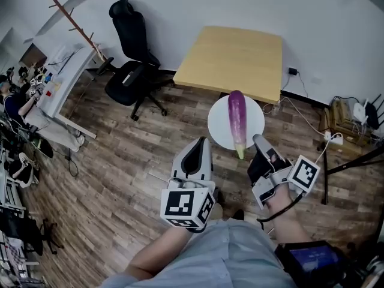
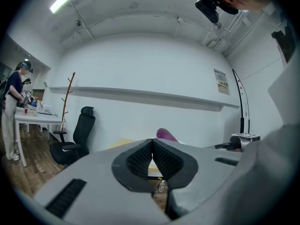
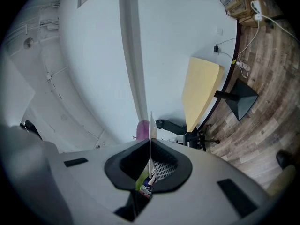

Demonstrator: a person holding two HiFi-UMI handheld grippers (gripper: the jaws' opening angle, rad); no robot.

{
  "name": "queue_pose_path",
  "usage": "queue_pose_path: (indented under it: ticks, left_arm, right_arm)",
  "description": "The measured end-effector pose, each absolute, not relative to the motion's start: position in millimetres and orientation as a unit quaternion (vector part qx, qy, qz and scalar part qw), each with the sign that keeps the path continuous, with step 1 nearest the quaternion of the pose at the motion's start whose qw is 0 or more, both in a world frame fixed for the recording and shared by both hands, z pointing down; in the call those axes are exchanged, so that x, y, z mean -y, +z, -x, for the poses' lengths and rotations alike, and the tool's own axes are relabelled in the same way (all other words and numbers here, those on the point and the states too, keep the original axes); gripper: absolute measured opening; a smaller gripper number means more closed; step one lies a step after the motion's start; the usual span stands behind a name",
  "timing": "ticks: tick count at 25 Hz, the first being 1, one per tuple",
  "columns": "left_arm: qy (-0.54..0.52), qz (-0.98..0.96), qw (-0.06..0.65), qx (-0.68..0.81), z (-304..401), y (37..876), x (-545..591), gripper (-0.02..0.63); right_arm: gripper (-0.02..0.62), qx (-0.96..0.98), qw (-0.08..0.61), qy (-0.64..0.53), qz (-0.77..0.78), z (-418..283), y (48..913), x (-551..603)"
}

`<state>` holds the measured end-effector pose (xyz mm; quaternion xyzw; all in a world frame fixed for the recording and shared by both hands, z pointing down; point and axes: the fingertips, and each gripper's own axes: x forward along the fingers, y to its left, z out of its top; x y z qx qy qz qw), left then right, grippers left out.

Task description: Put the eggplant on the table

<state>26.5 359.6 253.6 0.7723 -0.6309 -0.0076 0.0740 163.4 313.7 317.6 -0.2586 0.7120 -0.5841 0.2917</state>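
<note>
Wood-plank floor [image 1: 120, 155] meeting a plain white wall [image 1: 240, 5]. A square, pale-wood desk [image 1: 234, 59] stands against that wall, its top bare. Left of the desk's near-left corner is a black office chair [image 1: 132, 71], and beyond the chair a wooden coat stand [image 1: 75, 23]. At the far left a person works beside a long white side table [image 1: 63, 80]. At the far right a power strip [image 1: 334, 138] and loose cables lie on the floor.

A round white plate [image 1: 219, 128] is held off the floor. In the head view it sits just in front of the desk's near edge, close to the near-right corner.

The eggplant [image 1: 236, 116] lies lengthwise on the plate. Its purple end is at the plate's far rim and its green stem end pokes over the near rim toward you.

Your right gripper [image 1: 259, 143] is clamped on the plate's near-right rim. In the right gripper view the rim appears as a thin white blade pinched between the pads, so the eggplant lies just left of this gripper.

Your left gripper [image 1: 200, 144] has its jaws together with nothing between them. It points level and sits near the plate's near-left rim, apart from plate and eggplant.
</note>
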Motion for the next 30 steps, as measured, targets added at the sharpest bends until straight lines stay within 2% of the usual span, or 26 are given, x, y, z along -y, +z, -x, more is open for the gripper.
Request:
queue_pose_path:
  ticks: [15,30]
  left_arm:
    - [-0.004,-0.796,0.063,0.602,51.1,249.2,-220.9,0.006]
    - [-0.013,-0.810,0.058,0.583,82.9,268.1,-175.0,0.006]
  right_arm:
    - [0.008,-0.696,0.315,-0.577,0.288,-97.4,326.0,-185.3]
    - [0.008,-0.692,0.334,-0.563,0.304,-74.5,337.8,-136.1]
